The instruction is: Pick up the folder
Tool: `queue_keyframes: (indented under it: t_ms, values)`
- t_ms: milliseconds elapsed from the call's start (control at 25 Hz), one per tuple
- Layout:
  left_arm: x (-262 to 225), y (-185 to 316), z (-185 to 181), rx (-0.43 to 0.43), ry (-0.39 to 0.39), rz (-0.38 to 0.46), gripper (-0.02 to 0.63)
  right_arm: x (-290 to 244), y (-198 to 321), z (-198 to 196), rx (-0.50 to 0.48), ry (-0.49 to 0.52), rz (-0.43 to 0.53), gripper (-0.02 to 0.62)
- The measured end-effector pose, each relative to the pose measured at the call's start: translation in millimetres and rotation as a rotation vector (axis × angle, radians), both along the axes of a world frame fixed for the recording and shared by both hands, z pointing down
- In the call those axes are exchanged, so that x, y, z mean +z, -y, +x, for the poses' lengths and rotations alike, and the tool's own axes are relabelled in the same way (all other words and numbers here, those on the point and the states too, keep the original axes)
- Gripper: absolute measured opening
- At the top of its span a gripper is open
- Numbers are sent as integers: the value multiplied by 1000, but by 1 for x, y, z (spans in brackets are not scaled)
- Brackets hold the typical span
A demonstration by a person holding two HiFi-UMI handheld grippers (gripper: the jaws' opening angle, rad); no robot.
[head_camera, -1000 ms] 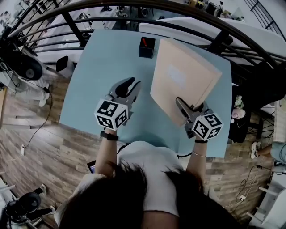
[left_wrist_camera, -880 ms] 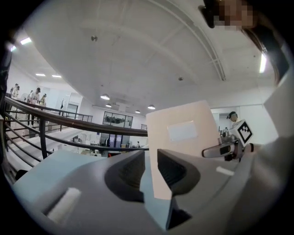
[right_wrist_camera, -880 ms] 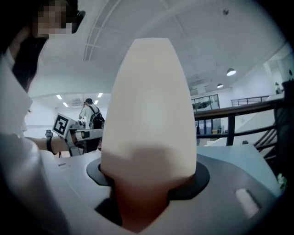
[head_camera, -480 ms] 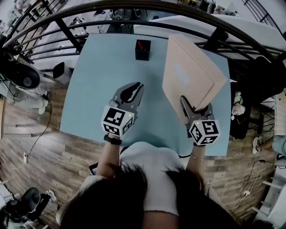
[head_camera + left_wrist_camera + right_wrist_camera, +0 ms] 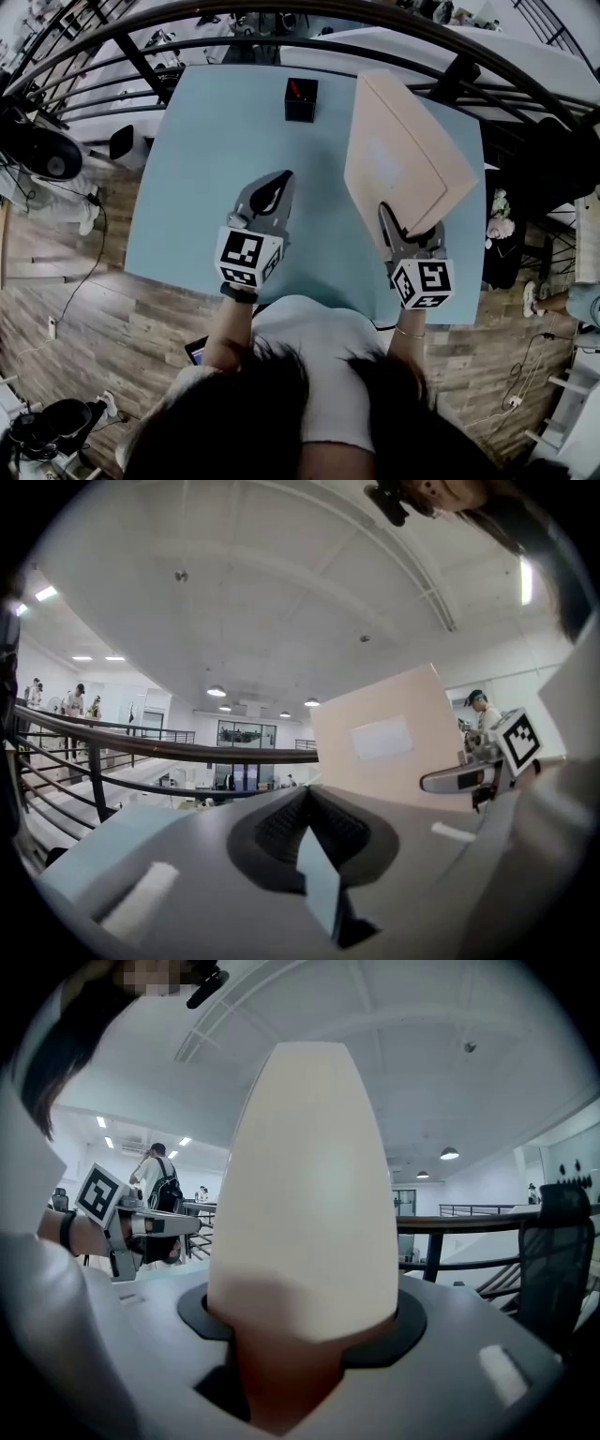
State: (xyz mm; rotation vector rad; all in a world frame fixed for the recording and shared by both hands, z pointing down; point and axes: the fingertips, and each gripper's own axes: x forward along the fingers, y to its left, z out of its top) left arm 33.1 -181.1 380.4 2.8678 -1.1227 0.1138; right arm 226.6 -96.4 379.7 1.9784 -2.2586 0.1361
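The beige folder (image 5: 405,167) with a pale label hangs tilted above the right side of the light blue table (image 5: 211,141). My right gripper (image 5: 406,221) is shut on its near edge, jaws spread wide around it. In the right gripper view the folder (image 5: 309,1185) fills the gap between the jaws and rises ahead. My left gripper (image 5: 278,180) is shut with nothing in it, level over the table's middle, to the left of the folder. The left gripper view shows the folder (image 5: 384,742) and the right gripper (image 5: 466,779) at the right.
A small black box (image 5: 301,99) stands at the table's far edge. A dark curved railing (image 5: 281,14) runs behind the table. A black chair (image 5: 560,1241) shows at the right. Wooden floor lies around the table's near and left sides.
My left gripper's jaws have closed on nothing. The right gripper has rolled, and the folder has swung a little to the right and stands more upright.
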Motion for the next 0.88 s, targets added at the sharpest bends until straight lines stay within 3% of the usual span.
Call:
queue_keyframes:
  t_ms: [880]
  values:
    - [9,9,-17,-54,-11,-23,58,4,1,1,8,-25,-7,278]
